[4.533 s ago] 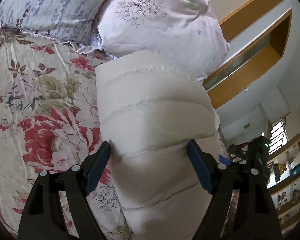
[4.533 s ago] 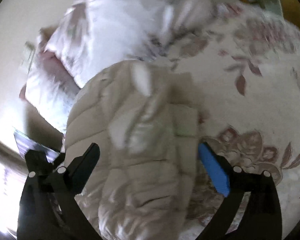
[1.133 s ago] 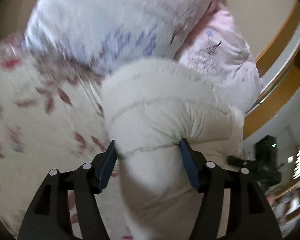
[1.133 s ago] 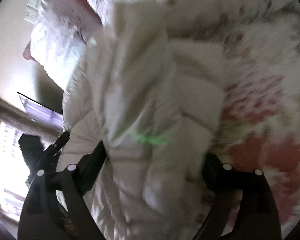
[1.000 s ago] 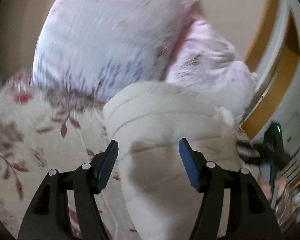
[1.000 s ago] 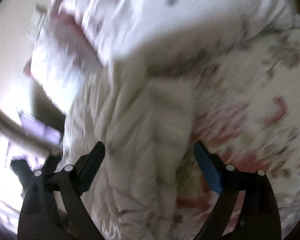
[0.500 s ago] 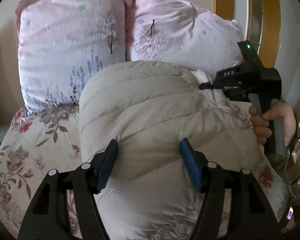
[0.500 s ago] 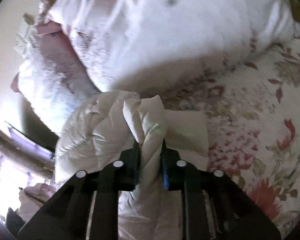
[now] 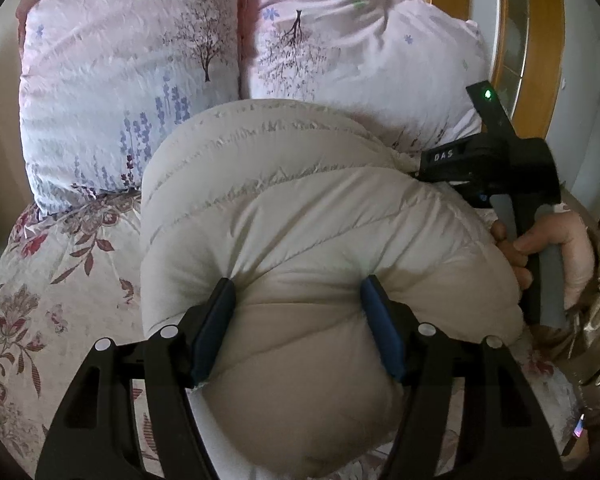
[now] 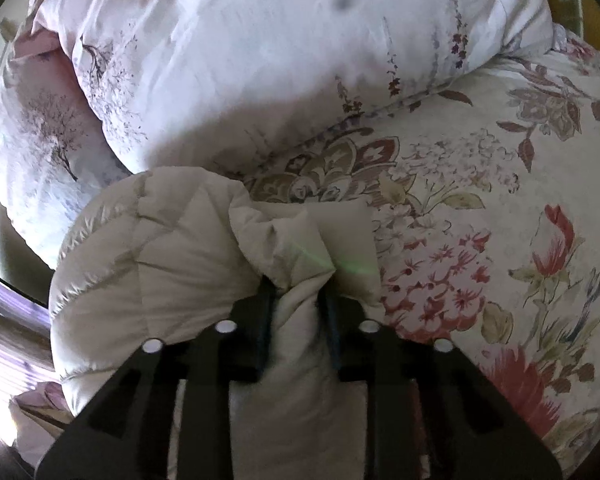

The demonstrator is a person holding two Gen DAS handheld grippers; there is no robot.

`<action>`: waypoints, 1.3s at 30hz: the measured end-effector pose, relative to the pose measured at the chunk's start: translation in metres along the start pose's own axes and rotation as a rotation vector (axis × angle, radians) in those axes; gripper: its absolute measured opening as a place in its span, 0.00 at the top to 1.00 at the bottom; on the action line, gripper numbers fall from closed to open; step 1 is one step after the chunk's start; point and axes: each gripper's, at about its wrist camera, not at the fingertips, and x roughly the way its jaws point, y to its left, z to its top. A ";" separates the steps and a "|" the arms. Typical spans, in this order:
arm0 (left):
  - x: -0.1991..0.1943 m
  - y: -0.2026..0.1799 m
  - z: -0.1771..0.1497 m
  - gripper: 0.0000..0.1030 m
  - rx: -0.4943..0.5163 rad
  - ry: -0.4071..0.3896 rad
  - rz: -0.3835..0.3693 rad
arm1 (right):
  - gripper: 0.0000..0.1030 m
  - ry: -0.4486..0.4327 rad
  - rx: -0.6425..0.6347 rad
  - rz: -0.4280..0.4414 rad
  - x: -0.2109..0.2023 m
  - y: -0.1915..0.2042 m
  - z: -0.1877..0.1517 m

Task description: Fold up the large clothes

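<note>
A cream quilted down jacket (image 9: 300, 220) lies bundled on the floral bedsheet (image 9: 60, 280), its far end against the pillows. My left gripper (image 9: 296, 304) has its jaws pressed into the near end of the bundle and squeezes a thick fold of it. My right gripper (image 10: 298, 300) is shut on a pinched fold of the same jacket (image 10: 180, 264) at its right side. In the left wrist view the right gripper's black body (image 9: 496, 164) and the hand holding it show at the jacket's right edge.
Two pink floral pillows (image 9: 128, 80) (image 9: 360, 56) stand against the headboard behind the jacket. A wooden frame (image 9: 516, 40) is at the far right. The floral sheet (image 10: 500, 200) stretches to the right of the jacket.
Both grippers have closed on the jacket: the right one went from wide open to pinched on a fold, the left narrowed onto the bundle. The jacket has moved up against the pillows.
</note>
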 end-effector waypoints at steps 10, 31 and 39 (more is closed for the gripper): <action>0.007 0.005 -0.004 0.33 -0.022 0.024 0.006 | 0.56 -0.114 -0.218 0.101 -0.090 0.028 -0.051; -0.061 0.015 -0.023 0.01 -0.102 -0.177 -0.012 | 0.05 -0.141 -0.396 -0.046 -0.108 0.043 -0.123; -0.084 0.024 -0.059 0.01 -0.193 -0.086 0.135 | 0.02 -0.216 -0.400 -0.086 -0.146 0.042 -0.148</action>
